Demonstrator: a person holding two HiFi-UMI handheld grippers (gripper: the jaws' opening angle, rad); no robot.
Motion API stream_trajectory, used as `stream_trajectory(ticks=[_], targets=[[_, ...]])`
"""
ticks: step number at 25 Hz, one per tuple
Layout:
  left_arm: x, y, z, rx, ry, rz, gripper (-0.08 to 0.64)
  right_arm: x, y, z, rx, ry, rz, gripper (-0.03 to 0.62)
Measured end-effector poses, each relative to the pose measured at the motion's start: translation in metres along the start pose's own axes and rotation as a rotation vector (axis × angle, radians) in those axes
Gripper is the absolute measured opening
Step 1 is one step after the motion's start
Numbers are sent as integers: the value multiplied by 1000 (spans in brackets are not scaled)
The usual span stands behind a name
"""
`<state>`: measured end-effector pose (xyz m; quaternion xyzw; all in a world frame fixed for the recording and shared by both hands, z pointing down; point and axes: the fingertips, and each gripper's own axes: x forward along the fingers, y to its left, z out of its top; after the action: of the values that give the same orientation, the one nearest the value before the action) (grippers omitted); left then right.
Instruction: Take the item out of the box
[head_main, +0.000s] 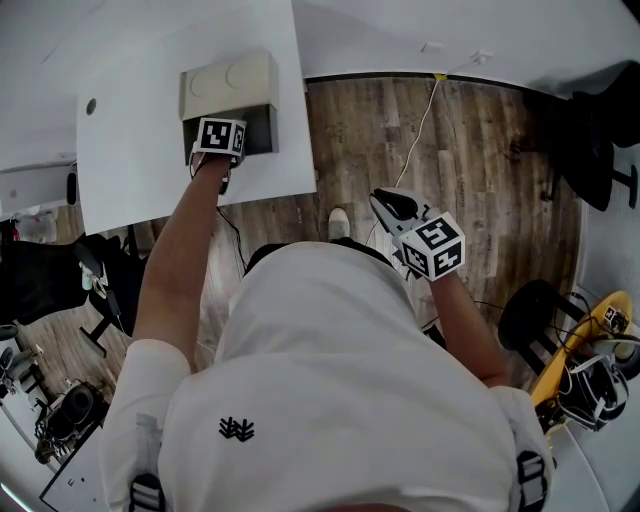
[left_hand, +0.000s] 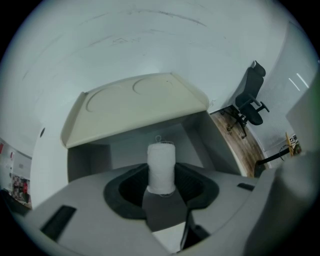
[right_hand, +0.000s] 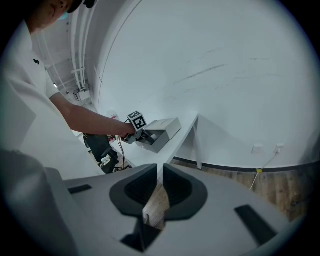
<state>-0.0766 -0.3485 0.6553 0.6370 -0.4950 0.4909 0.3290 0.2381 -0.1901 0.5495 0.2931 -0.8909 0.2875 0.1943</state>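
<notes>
A grey box (head_main: 262, 128) with its beige lid (head_main: 228, 88) swung open stands on the white table (head_main: 140, 150). My left gripper (head_main: 225, 140) points steeply down into the box, its tips hidden under its marker cube. In the left gripper view a white roll (left_hand: 161, 157) stands upright between the jaws of the left gripper (left_hand: 161, 175), and both pads touch its sides. The box's grey walls (left_hand: 200, 135) and the lid (left_hand: 135, 102) rise behind it. My right gripper (head_main: 390, 205) hangs over the wood floor, off the table. The right gripper (right_hand: 160, 185) is shut with nothing in it.
The table's right edge (head_main: 305, 120) borders wood floor (head_main: 470, 170) with a white cable (head_main: 420, 130). A black office chair (head_main: 600, 130) stands at the far right, with a yellow device (head_main: 590, 340) below it. Dark equipment (head_main: 60, 280) clutters the floor at the left.
</notes>
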Motion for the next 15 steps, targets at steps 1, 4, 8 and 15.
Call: stream_trajectory(ticks=[1, 4, 8, 15], targets=[[-1, -1, 0, 0, -7, -7, 170, 1, 1, 0, -3, 1, 1, 38], [-7, -6, 3, 1, -32, -30, 169, 5, 6, 1, -16, 3, 6, 38], [-19, -11, 7, 4, -81, -59, 169, 11, 14, 4, -36, 6, 16, 38], [-49, -17, 10, -18, -190, -136, 167, 25, 34, 9, -66, 11, 28, 38]])
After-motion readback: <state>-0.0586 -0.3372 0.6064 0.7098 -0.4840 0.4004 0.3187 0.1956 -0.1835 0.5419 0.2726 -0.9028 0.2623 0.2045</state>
